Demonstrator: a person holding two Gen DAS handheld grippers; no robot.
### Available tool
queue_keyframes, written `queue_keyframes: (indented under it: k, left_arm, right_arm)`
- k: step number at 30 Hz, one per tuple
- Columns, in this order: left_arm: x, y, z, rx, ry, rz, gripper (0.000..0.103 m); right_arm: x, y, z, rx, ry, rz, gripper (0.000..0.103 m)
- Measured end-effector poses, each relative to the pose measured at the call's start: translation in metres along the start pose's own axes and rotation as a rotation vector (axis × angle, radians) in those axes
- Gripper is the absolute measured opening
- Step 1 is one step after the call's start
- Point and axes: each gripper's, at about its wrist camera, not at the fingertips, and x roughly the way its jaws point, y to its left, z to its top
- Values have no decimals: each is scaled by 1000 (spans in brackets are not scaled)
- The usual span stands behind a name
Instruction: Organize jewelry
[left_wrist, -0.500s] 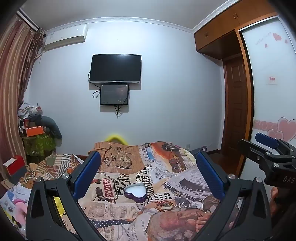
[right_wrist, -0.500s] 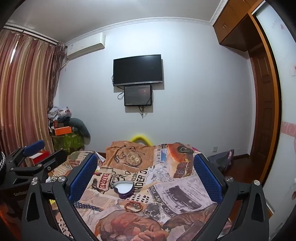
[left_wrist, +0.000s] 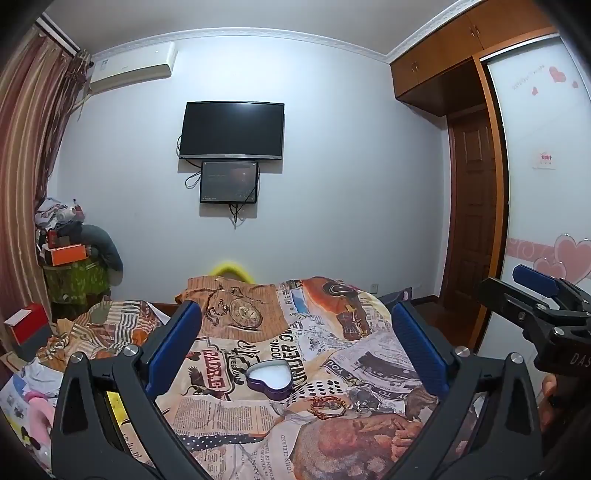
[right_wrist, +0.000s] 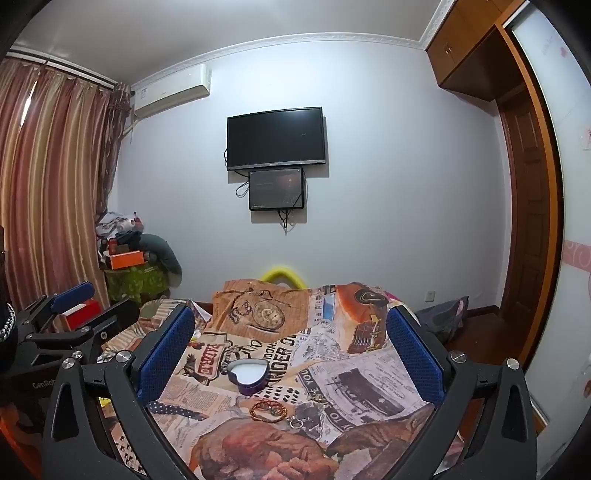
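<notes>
Purple heart-shaped box (left_wrist: 268, 377) with white inside — reddish-brown bead bracelet (right_wrist: 268, 409) — on newspaper-print bedspread (left_wrist: 221, 413).

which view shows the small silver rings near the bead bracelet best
The right wrist view: the silver rings lie clear, just right of the bead bracelet. The left wrist view shows them fainter against the busy print.

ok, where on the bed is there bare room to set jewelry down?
Free: bedspread right of the purple heart-shaped tin, and the stretch behind it up to the watch print. Crowded: just in front of the tin, where the brown beaded bracelet and small silver rings lie close together.
</notes>
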Motion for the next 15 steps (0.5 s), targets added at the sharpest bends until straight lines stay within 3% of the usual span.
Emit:
queue_keyframes:
  k: [15]
  left_arm:
    - [9,-4,-8,6,16,5,103]
  right_arm:
    - [2,2,-5,1,18,-5,103]
